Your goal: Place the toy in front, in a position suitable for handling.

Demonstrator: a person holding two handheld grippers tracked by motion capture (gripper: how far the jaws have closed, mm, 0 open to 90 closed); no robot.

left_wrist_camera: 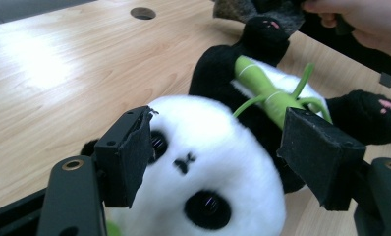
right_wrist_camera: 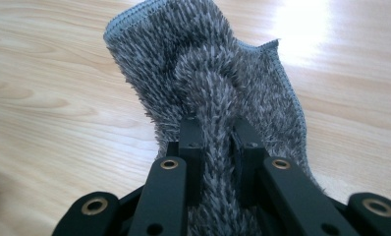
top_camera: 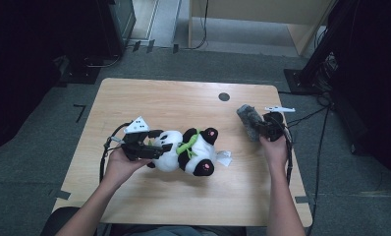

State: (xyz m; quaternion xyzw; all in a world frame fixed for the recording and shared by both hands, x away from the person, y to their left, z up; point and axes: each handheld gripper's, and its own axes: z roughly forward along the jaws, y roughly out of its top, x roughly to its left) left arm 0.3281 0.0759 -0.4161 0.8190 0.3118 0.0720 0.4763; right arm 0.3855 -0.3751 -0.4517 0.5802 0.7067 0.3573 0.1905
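A black-and-white plush panda [top_camera: 188, 150] with a green bamboo stalk [left_wrist_camera: 265, 88] lies on its back in the middle of the wooden table [top_camera: 183, 98]. My left gripper [top_camera: 160, 139] comes in from the left, and its jaws straddle the panda's head [left_wrist_camera: 218, 142]. They stand open, the right pad clear of the plush. At the right, my right gripper [top_camera: 256, 127] is shut on a shaggy grey cloth [top_camera: 246, 115]. The cloth [right_wrist_camera: 203, 73] is pinched into a fold between the pads and stands up off the table.
A round hole [top_camera: 224, 97] sits in the tabletop near the far edge. The panda's white tag [top_camera: 224, 158] lies beside it. Dark equipment stands and cables [top_camera: 311, 115] ring the table on the floor, and a wooden cabinet [top_camera: 262, 14] stands behind.
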